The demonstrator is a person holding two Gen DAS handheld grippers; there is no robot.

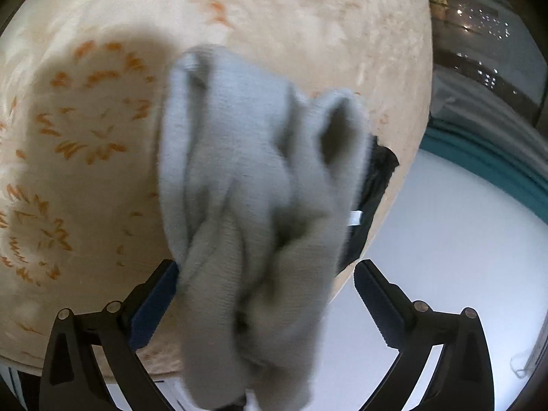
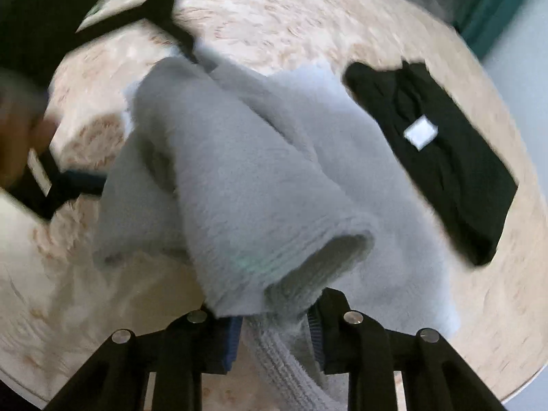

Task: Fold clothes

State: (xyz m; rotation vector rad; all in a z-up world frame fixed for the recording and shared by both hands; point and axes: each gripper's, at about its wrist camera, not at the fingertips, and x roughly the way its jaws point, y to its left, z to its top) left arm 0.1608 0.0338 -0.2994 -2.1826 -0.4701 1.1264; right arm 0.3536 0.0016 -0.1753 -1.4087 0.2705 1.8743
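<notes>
- Grey knit garment (image 2: pixel 239 185) filled both wrist views when I looked; it hung bunched and twisted over the round table (image 1: pixel 308 17), with a ribbed cuff opening towards the right camera.
- My right gripper (image 2: pixel 274 335) was clamped on that ribbed grey fabric, a strip of it pinched between the blue pads.
- My left gripper (image 1: pixel 267 298) stood released, its jaws spread wide; the grey cloth hung down between them, brushing the left finger (image 1: pixel 154 301), while the right finger stood clear of it.
- In the right wrist view, I saw the left tool at the far left edge, blurred, with a hand (image 2: pixel 17 137) behind it.
- I saw a folded black garment (image 2: pixel 445 171) with a small white tag lying flat on the table, just beside the grey one.
- I saw the tabletop was pale cream with an orange leaf pattern, and a white floor (image 1: pixel 445 239) showed past its edge.
</notes>
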